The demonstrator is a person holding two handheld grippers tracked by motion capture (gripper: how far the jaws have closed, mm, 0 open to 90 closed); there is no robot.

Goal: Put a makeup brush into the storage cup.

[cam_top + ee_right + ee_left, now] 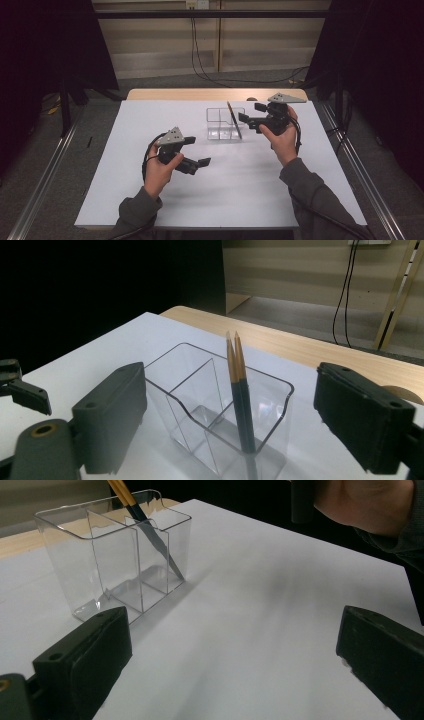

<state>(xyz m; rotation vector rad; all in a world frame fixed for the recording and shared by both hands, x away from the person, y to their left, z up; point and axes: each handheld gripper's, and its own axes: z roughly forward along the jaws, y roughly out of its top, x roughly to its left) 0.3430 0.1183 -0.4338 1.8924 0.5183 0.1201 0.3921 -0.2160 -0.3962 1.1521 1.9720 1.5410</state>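
A: From the high view, the clear plastic three-compartment holder (225,124) is standing toward the far side of the white surface (240,185), and the pair of dark chopsticks with tan tops (233,119) is leaning in its right-hand section. The right tongs (251,116) are hanging just beside that end, spread wide with nothing between them. The left tongs (197,152) are waiting nearer the person, well apart from the holder, also gaping and empty.

B: So I judge the drop is done and the right hand is letting go. How should it back off?

A: Going to the left gripper view, the chopsticks (150,532) are resting slanted, tips down against the holder's (115,555) floor. The holder looks light, so any nudge could be tipping it.

B: And the right gripper view?

A: There the tan tops (233,357) are rising above the rim, sitting between the two wide jaws without touching either. The hand should be pulling straight back and slightly up, keeping the jaws spread until they are clearing the tops and the rim (220,357).
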